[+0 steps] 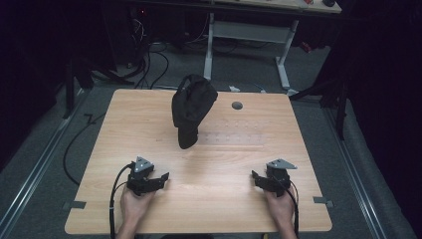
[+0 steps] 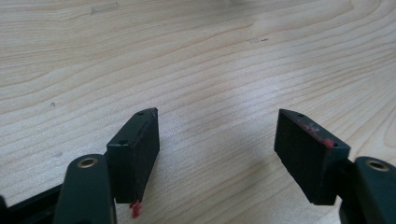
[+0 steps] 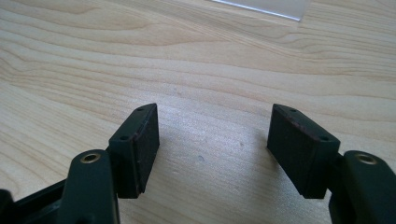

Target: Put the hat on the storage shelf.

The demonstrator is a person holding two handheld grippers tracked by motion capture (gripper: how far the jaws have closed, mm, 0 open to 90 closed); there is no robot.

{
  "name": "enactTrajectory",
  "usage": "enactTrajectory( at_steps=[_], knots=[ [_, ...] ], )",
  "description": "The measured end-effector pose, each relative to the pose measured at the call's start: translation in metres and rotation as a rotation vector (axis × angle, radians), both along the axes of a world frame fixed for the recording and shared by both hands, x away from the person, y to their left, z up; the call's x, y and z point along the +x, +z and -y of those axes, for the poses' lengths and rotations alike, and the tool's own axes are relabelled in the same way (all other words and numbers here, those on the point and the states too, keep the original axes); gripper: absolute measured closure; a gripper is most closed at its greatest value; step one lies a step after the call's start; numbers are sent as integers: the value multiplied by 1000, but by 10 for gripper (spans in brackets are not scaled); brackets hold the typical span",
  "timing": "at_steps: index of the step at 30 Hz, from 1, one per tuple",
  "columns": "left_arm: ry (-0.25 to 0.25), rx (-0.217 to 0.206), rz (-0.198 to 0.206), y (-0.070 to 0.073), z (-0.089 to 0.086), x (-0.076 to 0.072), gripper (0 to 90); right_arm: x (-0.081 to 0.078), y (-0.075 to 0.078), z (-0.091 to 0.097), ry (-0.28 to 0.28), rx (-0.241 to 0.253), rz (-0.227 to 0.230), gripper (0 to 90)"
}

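Bag (image 1: 192, 109) mid-table (image 1: 124, 129), far beyond left gripper (image 1: 158, 180) and right gripper (image 1: 257, 178)

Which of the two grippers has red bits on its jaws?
The left gripper. Its own view shows red flecks at the bottom of one jaw and along the top edge of the other. The right gripper has plain black jaws.

Both of the person's bare forearms reach in side by side, well apart, the left hand (image 1: 133, 203) gripping the black two-jaw left gripper (image 1: 158, 180) and the right hand (image 1: 279, 206) the matching black right gripper (image 1: 256, 178), each with jaws spread wide and nothing between them.
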State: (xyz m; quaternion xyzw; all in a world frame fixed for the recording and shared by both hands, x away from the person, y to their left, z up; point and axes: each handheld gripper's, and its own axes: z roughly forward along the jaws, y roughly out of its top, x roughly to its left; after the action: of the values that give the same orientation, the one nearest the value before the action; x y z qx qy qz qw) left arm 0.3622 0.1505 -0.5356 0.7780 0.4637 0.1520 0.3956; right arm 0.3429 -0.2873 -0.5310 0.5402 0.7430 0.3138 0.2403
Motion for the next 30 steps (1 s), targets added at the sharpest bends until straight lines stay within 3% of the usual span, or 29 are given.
enactTrajectory(
  at_steps=[8,14,30],
  knots=[
    [1,28,9,0,3,-1,307,0,0,0,0,0,0,344],
    [-11,113,32,0,12,-3,279,0,0,0,0,1,0,344],
    [-5,111,31,-1,12,-4,268,0,0,0,0,0,0,344]
  ],
)
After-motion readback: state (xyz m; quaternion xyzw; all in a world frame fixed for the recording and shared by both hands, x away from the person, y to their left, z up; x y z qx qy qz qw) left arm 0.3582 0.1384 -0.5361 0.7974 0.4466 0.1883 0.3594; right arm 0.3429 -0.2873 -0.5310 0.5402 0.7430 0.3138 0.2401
